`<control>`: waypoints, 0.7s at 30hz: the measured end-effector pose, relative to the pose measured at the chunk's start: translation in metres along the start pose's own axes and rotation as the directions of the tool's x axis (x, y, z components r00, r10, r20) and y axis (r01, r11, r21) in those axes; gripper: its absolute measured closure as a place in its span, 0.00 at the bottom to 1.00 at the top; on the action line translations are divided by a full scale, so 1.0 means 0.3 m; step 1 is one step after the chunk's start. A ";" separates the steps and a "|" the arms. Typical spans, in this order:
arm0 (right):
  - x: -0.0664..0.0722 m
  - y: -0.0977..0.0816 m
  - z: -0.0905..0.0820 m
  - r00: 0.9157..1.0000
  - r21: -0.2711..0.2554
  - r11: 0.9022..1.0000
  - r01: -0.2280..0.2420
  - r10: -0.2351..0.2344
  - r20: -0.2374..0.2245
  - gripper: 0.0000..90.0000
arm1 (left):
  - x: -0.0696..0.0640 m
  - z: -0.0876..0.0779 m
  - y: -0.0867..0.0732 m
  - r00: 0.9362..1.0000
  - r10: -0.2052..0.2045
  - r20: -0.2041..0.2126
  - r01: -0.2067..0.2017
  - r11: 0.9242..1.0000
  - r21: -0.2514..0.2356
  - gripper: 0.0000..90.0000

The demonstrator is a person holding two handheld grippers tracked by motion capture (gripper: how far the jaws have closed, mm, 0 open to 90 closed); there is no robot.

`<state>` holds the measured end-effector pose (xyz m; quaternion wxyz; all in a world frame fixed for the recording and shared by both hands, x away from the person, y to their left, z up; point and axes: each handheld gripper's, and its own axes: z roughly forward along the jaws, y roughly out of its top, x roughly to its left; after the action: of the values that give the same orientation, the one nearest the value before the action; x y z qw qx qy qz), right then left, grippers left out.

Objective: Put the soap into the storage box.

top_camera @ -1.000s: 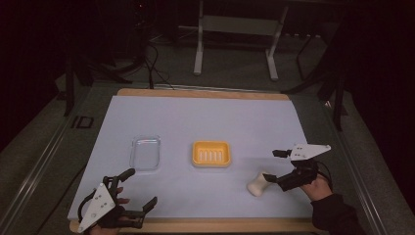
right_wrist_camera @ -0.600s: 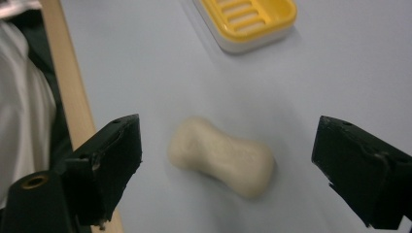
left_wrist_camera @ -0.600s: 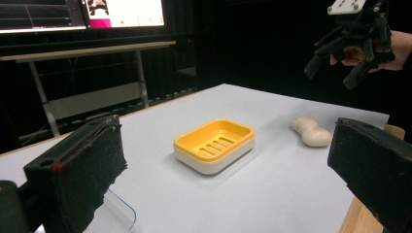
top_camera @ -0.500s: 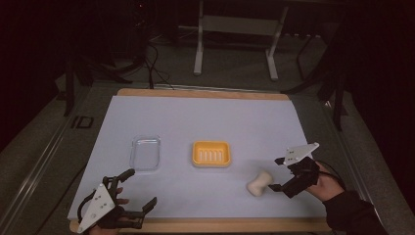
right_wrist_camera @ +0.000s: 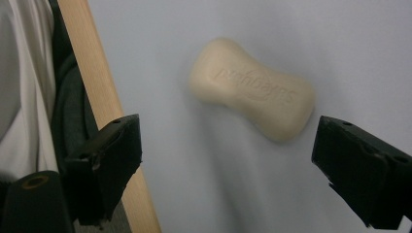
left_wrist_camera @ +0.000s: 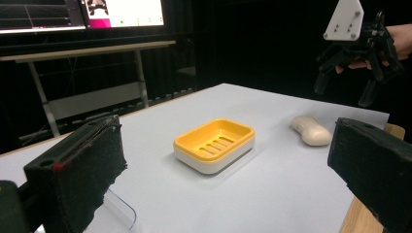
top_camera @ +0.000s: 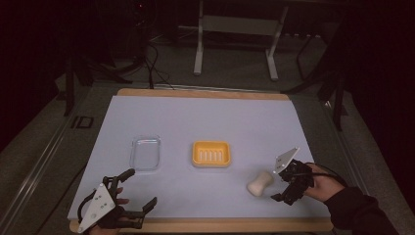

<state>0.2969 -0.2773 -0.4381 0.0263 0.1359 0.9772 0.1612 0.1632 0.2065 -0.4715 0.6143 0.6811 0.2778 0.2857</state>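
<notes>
Cream soap bar [top_camera: 260, 182], waisted shape with embossed lettering, lies flat on the white table cover [top_camera: 205, 117], near-right area, just left of the right gripper [top_camera: 283, 188]. Nothing holds it. Right gripper hovers beside it, tilted down, jaws spread wide with the bar between and ahead of them in the right gripper view [right_wrist_camera: 251, 89]; no contact visible. Yellow soap dish [top_camera: 211, 153] with slotted insert sits mid-table, left and slightly far of the bar, well apart from it. Clear plastic lid [top_camera: 146, 152] lies left of the dish. Left gripper [top_camera: 131, 192] rests at the near-left edge by the wooden table rim [top_camera: 205, 225], jaws spread, holding nothing.

Likely step: closing in to grasp the bar, probably for the dish.

Risks, as judgement:
- 1: bar looks smooth and rounded, so a pinch off the narrow waist could squirt it out sideways.
- 2: jaws come in at an angle, so 1 pad touching first could push the bar instead of gripping.
- 3: bar sits near the near table edge; a shove that way could send it off.
</notes>
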 end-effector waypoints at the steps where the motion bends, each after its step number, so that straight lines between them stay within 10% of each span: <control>1: 0.000 0.002 0.003 1.000 0.005 1.000 0.001 -0.001 -0.001 0.12 | 0.001 0.000 0.000 1.000 -0.002 -0.001 0.002 1.000 -0.001 0.00; 21: -0.025 -0.001 0.034 0.998 0.226 0.974 0.023 -0.011 -0.058 0.14 | -0.001 -0.002 -0.004 1.000 0.005 -0.004 -0.005 1.000 0.009 0.00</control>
<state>0.3049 -0.2766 -0.4478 -0.0154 0.1250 0.9907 0.0522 0.1626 0.2068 -0.4726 0.6101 0.6838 0.2786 0.2872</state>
